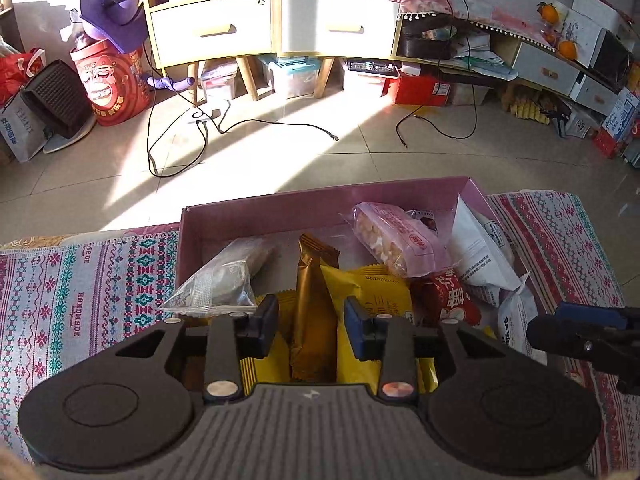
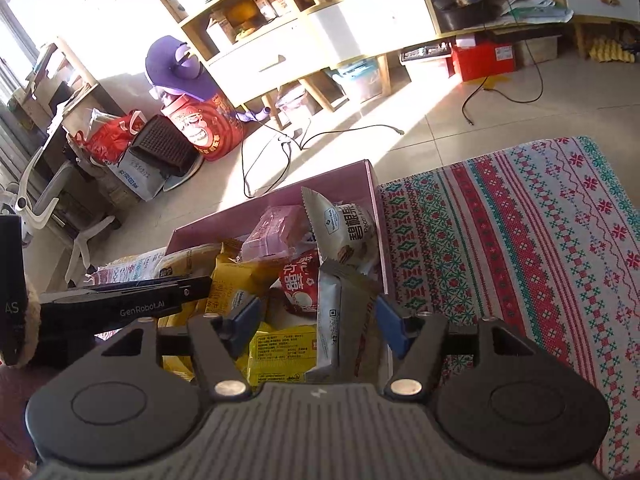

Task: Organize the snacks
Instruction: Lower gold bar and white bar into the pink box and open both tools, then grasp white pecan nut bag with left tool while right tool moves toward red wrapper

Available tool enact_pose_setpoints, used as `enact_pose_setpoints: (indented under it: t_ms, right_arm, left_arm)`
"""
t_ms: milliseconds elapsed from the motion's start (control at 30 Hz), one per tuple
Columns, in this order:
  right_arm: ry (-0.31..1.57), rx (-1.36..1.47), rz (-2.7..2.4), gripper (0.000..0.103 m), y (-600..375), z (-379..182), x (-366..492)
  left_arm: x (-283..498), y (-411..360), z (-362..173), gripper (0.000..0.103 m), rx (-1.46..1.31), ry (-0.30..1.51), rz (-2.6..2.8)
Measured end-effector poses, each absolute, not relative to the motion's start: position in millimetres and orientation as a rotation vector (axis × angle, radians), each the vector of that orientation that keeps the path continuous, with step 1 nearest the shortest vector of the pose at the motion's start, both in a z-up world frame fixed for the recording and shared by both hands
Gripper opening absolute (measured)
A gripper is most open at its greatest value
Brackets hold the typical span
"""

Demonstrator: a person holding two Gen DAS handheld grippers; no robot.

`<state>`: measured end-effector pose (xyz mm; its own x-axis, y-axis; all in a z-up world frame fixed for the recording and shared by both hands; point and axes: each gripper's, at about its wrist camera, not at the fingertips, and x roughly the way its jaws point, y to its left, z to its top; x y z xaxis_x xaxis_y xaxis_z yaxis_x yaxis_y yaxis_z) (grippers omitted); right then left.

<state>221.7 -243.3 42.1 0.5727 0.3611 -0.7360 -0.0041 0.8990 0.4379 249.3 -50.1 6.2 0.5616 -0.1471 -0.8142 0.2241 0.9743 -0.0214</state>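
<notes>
Crowding is the main risk: the pink box (image 1: pixel 224 232) on the patterned tabletop cloth (image 1: pixel 80 280) is already heaped, and both tools hang close together over its near side, so one could knock the other or drag a packet over the low wall. Going from the left, a clear packet (image 1: pixel 218 280) leans against the box's left wall, with bare floor of the box behind it. Next comes the left tool (image 1: pixel 310 322), its jaws spread and pinching nothing; a brown packet (image 1: pixel 314 300) lies in the gap between them, with yellow packets (image 1: pixel 378 292) beneath and beside it. A careless squeeze could catch two wrappers at once, I judge. Further right a pink packet (image 1: pixel 396 240) rests on the pile, a red packet (image 1: pixel 448 292) below it, and white pouches (image 1: pixel 480 252) stand against the right wall. The right tool (image 2: pixel 316 320) is also spread, and a silver-white packet (image 2: pixel 344 304) stands upright between its jaws; whether the pads touch it I cannot tell. If unheld, it could topple over the box's near edge.
</notes>
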Motion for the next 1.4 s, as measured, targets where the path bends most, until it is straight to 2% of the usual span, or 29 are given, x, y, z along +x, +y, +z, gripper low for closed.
enact_pose_setpoints:
  t_ms: [33, 300, 467, 733, 1133, 1400]
  right_arm:
    - [0.942, 0.412, 0.223, 0.062, -243, 44, 220]
    - [0.918, 0.355, 0.23, 0.07, -240, 62, 201]
    - [0.91, 0.322, 0.224, 0.075, -235, 69, 187]
    - [0.891, 0.218, 0.223, 0.09, -224, 80, 158]
    - [0.886, 0.141, 0.25, 0.099, -214, 79, 128]
    - [0.892, 0.114, 0.227, 0.102, -224, 60, 115]
  left_arm:
    - [246, -50, 8, 0.052, 0.094, 0.947, -0.22]
    - [211, -44, 22, 0.067, 0.116, 0.927, -0.267]
    - [188, -35, 30, 0.072, 0.097, 0.92, -0.285]
    - [142, -27, 33, 0.089, 0.086, 0.885, -0.303]
    - [95, -19, 17, 0.103, 0.065, 0.871, -0.314]
    - [77, -42, -1, 0.103, 0.199, 0.833, -0.363]
